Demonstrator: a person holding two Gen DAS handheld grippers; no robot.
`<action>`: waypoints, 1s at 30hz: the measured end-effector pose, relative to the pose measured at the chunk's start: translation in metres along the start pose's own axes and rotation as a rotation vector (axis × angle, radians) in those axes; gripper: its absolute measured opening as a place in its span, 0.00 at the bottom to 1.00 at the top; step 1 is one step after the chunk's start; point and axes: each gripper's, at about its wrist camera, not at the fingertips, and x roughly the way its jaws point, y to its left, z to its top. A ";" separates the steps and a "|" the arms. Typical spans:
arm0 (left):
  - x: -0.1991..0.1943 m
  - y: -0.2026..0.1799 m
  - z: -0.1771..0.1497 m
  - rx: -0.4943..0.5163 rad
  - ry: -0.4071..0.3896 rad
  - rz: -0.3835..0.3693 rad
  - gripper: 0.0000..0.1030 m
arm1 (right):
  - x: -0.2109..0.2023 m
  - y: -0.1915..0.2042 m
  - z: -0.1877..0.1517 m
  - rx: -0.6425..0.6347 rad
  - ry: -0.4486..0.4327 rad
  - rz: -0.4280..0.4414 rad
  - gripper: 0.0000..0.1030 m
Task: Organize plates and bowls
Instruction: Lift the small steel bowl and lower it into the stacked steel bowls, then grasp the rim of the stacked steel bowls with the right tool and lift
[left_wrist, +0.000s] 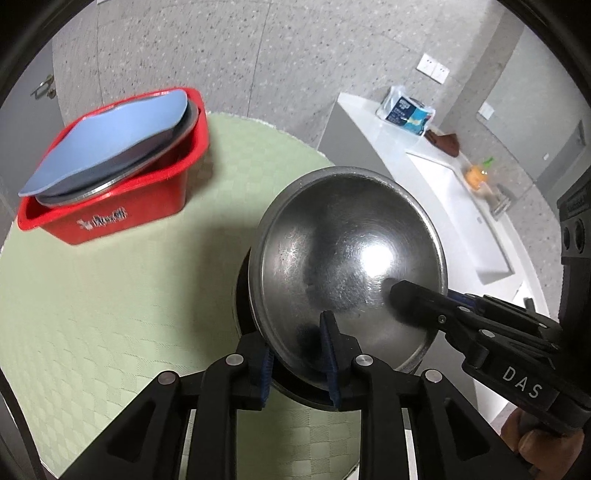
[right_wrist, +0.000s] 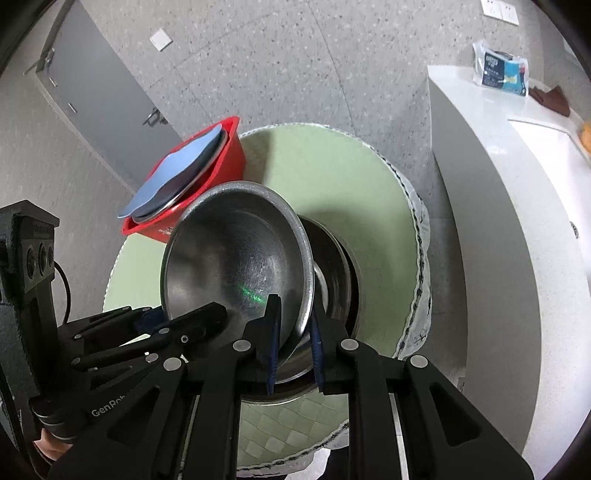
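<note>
A steel bowl (left_wrist: 332, 251) (right_wrist: 229, 251) hangs tilted over a stack of steel bowls (right_wrist: 332, 280) on the round table. My left gripper (left_wrist: 297, 363) is shut on its near rim, one blue pad inside the bowl and one outside. My right gripper (right_wrist: 295, 339) is shut on the same bowl's rim further round, and shows in the left wrist view as the right gripper (left_wrist: 424, 295) coming in from the right. In the right wrist view the left gripper (right_wrist: 184, 317) reaches in from the left. A red basket (left_wrist: 110, 218) (right_wrist: 232, 155) holds a blue plate (left_wrist: 110, 147) (right_wrist: 177, 173) leaning over a steel plate.
The round table carries a pale green cloth (left_wrist: 110, 314) (right_wrist: 332, 166). A white counter (left_wrist: 369, 125) (right_wrist: 498, 184) with a sink stands to the right, bearing a blue-and-white package (left_wrist: 406, 109) and an orange bottle (left_wrist: 478, 177). Speckled grey floor surrounds the table.
</note>
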 end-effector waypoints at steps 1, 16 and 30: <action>0.003 -0.001 0.003 -0.005 0.006 -0.001 0.21 | 0.001 -0.001 0.000 -0.002 0.006 0.000 0.16; 0.004 0.020 0.006 -0.041 -0.009 -0.044 0.43 | -0.002 -0.008 -0.001 0.012 -0.003 0.036 0.35; -0.014 0.053 -0.018 -0.173 -0.103 0.040 0.77 | -0.012 -0.033 -0.003 0.053 -0.068 -0.008 0.59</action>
